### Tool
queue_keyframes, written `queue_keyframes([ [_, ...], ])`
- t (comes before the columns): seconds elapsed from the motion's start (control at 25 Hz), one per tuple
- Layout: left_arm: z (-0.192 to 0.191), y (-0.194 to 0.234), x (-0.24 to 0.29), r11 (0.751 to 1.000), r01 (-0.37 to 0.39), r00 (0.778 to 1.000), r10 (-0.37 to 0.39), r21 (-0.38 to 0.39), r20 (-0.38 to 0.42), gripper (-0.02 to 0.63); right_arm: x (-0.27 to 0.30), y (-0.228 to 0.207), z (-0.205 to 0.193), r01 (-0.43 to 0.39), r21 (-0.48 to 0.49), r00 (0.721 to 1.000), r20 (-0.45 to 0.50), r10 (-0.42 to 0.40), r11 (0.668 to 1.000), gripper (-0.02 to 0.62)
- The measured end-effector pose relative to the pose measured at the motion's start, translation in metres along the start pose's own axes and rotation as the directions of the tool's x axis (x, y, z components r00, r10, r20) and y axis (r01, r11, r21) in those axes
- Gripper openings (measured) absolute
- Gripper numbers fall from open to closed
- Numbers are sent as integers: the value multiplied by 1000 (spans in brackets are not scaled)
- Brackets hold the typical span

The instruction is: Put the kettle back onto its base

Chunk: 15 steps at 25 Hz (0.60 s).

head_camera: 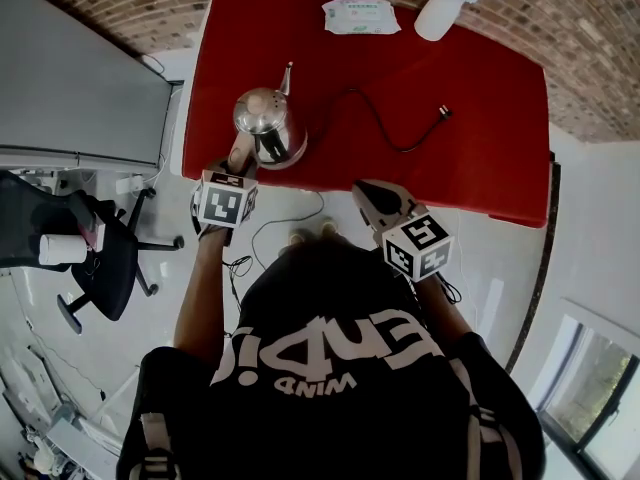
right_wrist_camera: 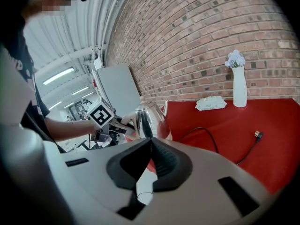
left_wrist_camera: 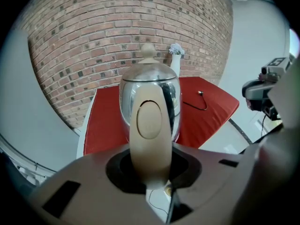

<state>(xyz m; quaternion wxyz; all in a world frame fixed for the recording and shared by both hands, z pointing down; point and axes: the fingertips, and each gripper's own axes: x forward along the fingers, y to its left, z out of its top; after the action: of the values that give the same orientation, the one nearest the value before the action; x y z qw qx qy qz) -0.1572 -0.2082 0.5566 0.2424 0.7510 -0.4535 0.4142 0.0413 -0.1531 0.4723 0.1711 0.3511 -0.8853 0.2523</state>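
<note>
A shiny steel kettle with a cream handle stands near the front left of the red table. My left gripper is shut on that handle, which fills the gap between its jaws. A black cord runs out from under the kettle to a loose plug; the base itself is hidden under the kettle. My right gripper hovers at the table's front edge, to the right of the kettle. Its jaws are shut with nothing between them.
A pack of wet wipes and a white vase with flowers stand at the table's far edge against the brick wall. A grey cabinet and a black office chair are to the left of the table.
</note>
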Motion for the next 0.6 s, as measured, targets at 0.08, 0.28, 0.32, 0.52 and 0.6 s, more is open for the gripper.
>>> queue_keyframes([
  [0.08, 1, -1, 0, 1000, -8, 1000, 8, 27, -5, 77, 0, 1, -1, 0, 0, 1000, 3, 0, 1000, 23],
  [0.28, 3, 2, 2, 998, -33, 999, 33, 53, 2, 78, -3, 2, -1, 0, 4, 1000, 6, 0, 1000, 22],
  [0.32, 3, 2, 2, 998, -35, 999, 35, 52, -1, 78, -3, 2, -1, 1, 4, 1000, 7, -1, 1000, 23],
  [0.52, 4, 2, 6, 997, -35, 999, 34, 75, 20, 80, -4, 3, -2, 2, 7, 1000, 9, -2, 1000, 23],
  [0.6, 3, 3, 6, 997, -37, 999, 35, 70, 22, 81, -4, 3, -2, 1, 7, 1000, 12, -2, 1000, 23],
])
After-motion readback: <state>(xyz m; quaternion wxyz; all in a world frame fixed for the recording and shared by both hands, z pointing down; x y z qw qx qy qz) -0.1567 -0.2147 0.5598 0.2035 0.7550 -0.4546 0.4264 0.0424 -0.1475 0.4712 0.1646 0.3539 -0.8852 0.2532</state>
